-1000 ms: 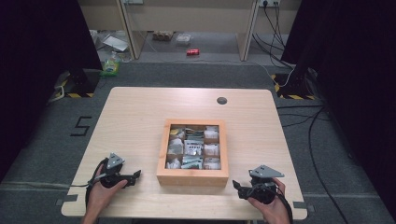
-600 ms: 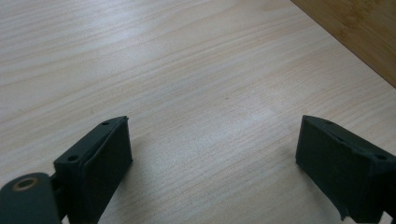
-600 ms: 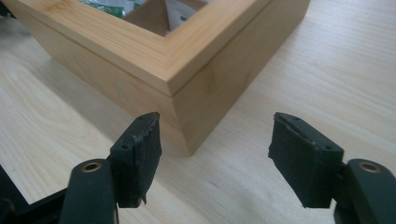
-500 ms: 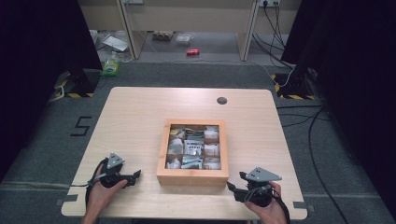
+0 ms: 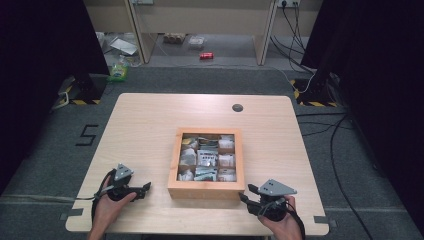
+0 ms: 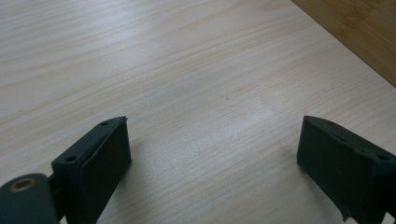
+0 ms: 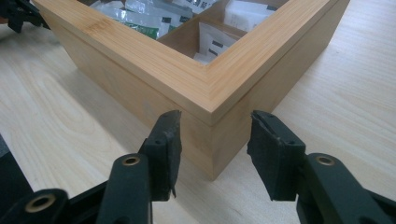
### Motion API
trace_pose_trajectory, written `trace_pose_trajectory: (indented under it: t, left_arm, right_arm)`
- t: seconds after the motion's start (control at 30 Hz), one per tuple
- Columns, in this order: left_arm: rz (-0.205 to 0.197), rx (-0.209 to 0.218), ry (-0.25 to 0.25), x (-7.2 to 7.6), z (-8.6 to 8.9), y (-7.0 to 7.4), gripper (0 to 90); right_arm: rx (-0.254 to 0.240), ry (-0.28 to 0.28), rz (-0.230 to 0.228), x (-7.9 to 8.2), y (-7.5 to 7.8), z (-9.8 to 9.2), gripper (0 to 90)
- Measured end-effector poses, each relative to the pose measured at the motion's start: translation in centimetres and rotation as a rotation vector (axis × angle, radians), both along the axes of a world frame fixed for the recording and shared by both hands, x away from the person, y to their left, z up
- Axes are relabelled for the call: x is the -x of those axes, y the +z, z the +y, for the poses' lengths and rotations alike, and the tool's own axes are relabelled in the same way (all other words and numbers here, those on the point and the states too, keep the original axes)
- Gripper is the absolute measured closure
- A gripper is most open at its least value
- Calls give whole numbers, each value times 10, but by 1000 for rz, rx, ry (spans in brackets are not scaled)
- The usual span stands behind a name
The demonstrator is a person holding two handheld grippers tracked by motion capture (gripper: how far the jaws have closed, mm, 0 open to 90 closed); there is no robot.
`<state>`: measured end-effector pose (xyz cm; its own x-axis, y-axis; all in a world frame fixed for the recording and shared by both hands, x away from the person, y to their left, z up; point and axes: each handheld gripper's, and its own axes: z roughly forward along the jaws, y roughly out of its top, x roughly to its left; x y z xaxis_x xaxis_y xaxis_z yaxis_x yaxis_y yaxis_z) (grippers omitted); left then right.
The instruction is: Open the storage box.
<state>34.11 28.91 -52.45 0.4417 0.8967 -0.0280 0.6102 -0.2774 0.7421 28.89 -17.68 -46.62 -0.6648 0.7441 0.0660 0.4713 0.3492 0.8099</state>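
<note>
A square wooden box (image 5: 205,189) with several compartments of small packets (image 5: 206,159) sits at the middle front of the table. My right gripper (image 5: 246,193) lies low by the box's near right corner. In the right gripper view its jaws (image 7: 215,140) have just been closing and straddle that corner of the box (image 7: 140,60). A small gap remains on each side, so the pads do not press on the wood. My left gripper (image 5: 146,189) rests on the table left of the box, open wide over bare wood (image 6: 212,154), with the box's edge (image 6: 359,32) at upper right.
The light wooden table (image 5: 150,125) has a round cable hole (image 5: 237,107) at the back. Beyond it the floor holds a red can (image 5: 206,55), a green item (image 5: 119,72) and loose cables (image 5: 310,75). Dark curtains stand at both sides.
The right gripper's jaws have drawn closer together around the box's corner and the hand has shifted slightly. The left gripper has stayed where it was.
</note>
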Motion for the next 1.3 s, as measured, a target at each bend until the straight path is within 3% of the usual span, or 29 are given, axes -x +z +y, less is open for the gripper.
trace_pose_trajectory:
  t: [0.6, 0.97, 1.07, 1.3]
  left_arm:
    - [0, 0, -1, -1, 0, 0, 86]
    - [0, -1, 0, -1, 0, 0, 85]
    - [0, 0, -1, -1, 0, 0, 85]
    - [0, -5, 3, -1, 0, 0, 81]
  right_arm:
    - [16, 13, -37, -1, -2, 8, 616]
    - [-52, 5, -80, -3, 6, 9, 623]
    - [-71, 6, -118, -7, 10, 8, 622]
    - [-105, 1, -158, -15, 16, 8, 620]
